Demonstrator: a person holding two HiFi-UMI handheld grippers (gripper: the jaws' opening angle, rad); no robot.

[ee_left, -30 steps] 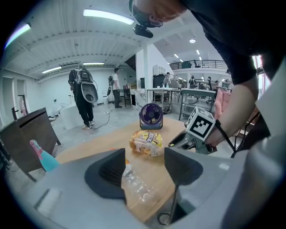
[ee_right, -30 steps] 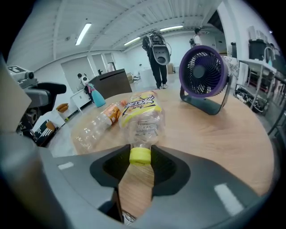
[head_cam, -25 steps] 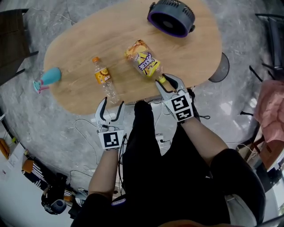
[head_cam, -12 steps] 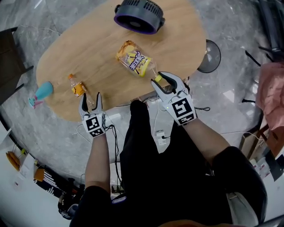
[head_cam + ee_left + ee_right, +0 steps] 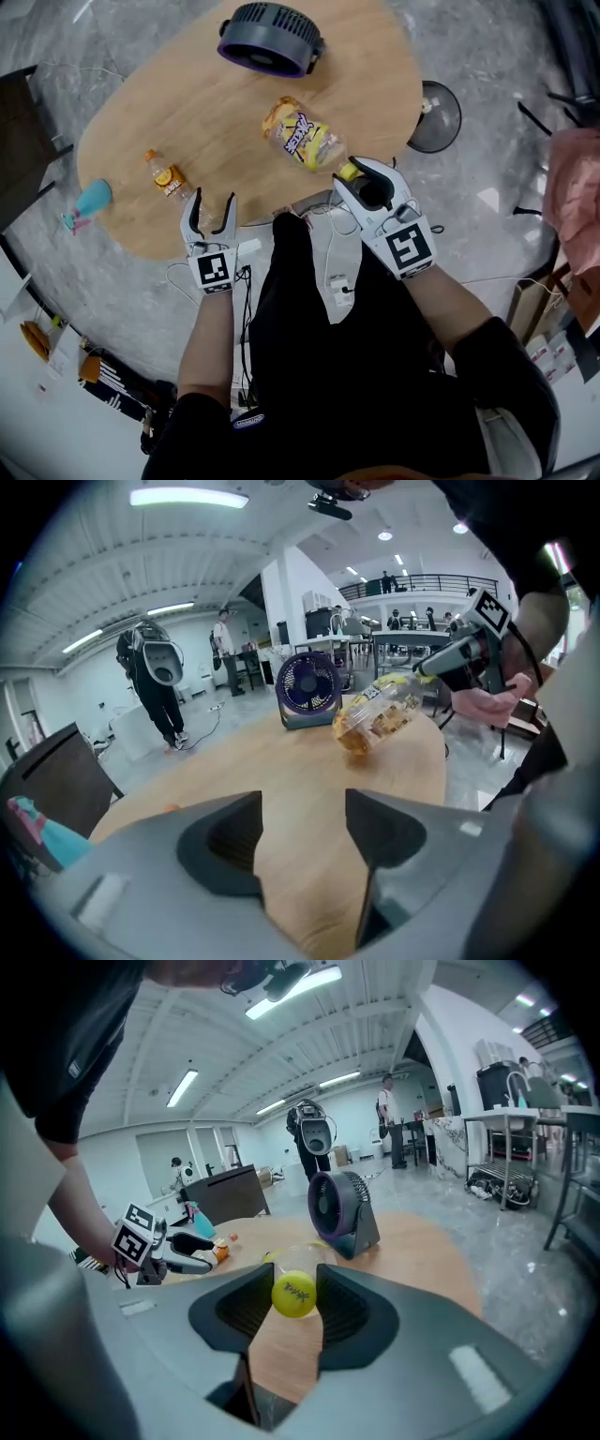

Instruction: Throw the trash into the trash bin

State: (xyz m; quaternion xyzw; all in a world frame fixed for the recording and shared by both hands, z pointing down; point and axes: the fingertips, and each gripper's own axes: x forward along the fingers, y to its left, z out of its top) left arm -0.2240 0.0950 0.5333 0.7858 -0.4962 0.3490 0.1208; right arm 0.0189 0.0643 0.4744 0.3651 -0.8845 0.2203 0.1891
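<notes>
A clear plastic bottle (image 5: 302, 136) with a yellow label and a yellow cap (image 5: 294, 1295) slants above the oval wooden table (image 5: 234, 94). My right gripper (image 5: 354, 178) is shut on its cap, and the bottle's body points away toward the fan. In the left gripper view the same bottle (image 5: 380, 722) hangs tilted over the table with the right gripper (image 5: 459, 658) behind it. A small orange-capped bottle (image 5: 166, 176) lies near the table's front edge. My left gripper (image 5: 211, 208) hovers just right of it, open, with only bare wood between its fingers (image 5: 225, 841).
A dark fan with a purple rim (image 5: 267, 37) stands at the table's far end. A blue spray bottle (image 5: 89, 200) lies off the left edge. A dark round thing (image 5: 434, 117) sits on the floor to the right, with cables under the table.
My right gripper has risen with the yellow-labelled bottle in its grip. My left gripper has shifted forward over the table edge beside the small orange bottle.
</notes>
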